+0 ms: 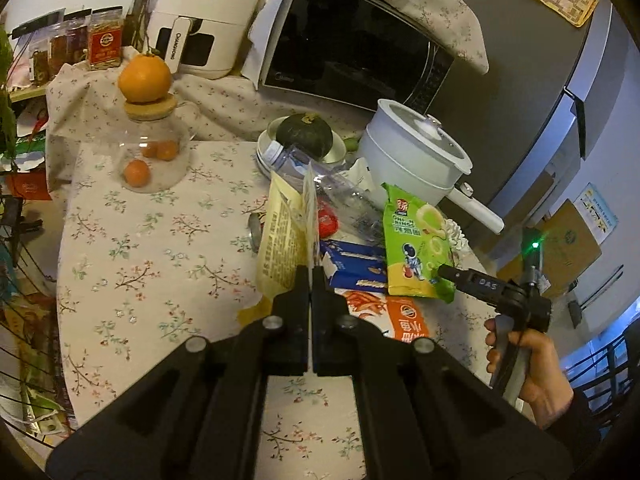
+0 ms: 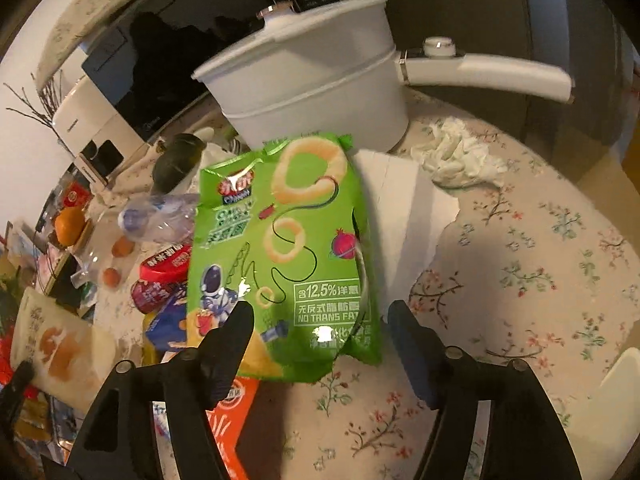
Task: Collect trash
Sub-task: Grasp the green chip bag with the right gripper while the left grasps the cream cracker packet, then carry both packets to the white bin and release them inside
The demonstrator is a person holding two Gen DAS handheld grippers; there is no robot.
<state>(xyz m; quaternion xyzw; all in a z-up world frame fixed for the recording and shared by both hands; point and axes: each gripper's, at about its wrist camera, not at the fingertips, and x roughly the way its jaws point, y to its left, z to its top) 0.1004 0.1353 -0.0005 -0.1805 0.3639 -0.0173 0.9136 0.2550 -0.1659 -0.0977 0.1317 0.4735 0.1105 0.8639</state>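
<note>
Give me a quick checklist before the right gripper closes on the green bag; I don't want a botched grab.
1. Right gripper open: ok.
2. Green bag between its fingers: ok, its lower end lies there.
3. Pads touching the bag: cannot tell.
4. Left gripper shut on yellow wrapper: ok.
5. Nothing lying on the bag: ok, its top is bare.
6. Bag clear of other trash: not ok, it overlaps the orange packet and white paper.

"CHANGHONG" stands on the white air fryer [image 1: 208,20] at eleven o'clock; "12.5%" and "NO TRANS FAT" on the green snack bag [image 2: 288,256]; "DAS" on the right gripper [image 1: 486,282].
</note>
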